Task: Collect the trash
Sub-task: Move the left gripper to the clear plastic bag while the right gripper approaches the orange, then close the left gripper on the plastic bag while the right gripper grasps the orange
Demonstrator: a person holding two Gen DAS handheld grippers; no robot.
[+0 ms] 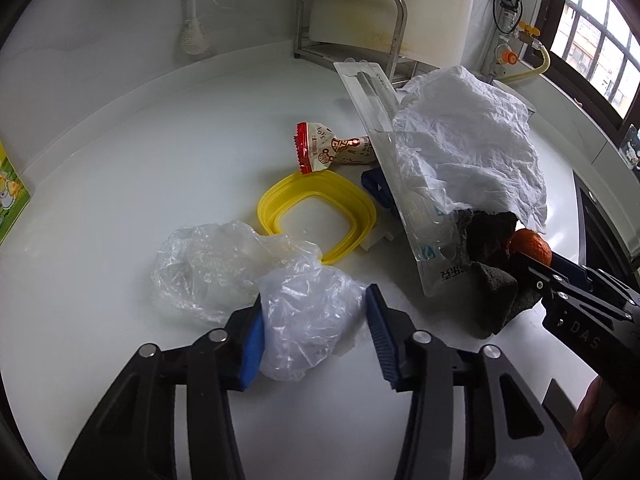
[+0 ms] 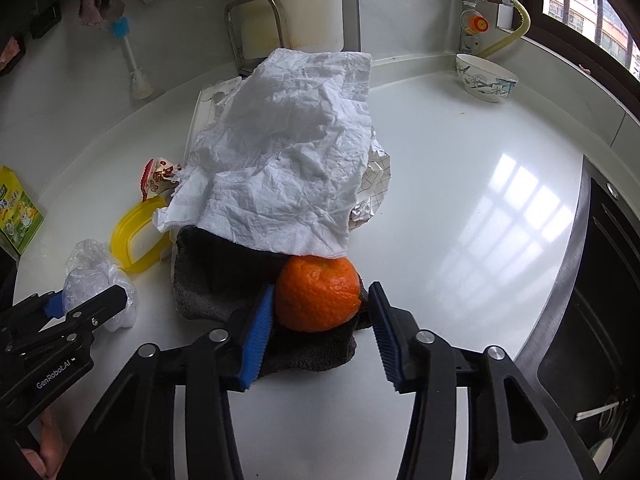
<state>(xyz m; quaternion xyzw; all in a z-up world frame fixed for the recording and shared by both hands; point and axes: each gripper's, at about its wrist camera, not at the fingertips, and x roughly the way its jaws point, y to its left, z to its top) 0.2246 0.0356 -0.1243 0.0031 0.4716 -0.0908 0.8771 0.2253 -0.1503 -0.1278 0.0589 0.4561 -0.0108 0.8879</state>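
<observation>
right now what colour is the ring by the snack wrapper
Yellow ring, clearest in the left wrist view.

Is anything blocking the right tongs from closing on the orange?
Nothing visible. The orange sits between the open right tongs, resting on the dark cloth. The crumpled paper towel only overlaps its far top edge.

My left gripper (image 1: 314, 334) has its jaws spread around a crumpled clear plastic bag (image 1: 308, 320), both pads against its sides. A second clear bag (image 1: 208, 268) lies just left. Farther off sit a yellow ring (image 1: 276, 204) and a snack wrapper (image 1: 332, 148). On the right, my right gripper (image 1: 532, 258) reaches an orange (image 1: 532, 244) beside white paper (image 1: 472, 140).
</observation>
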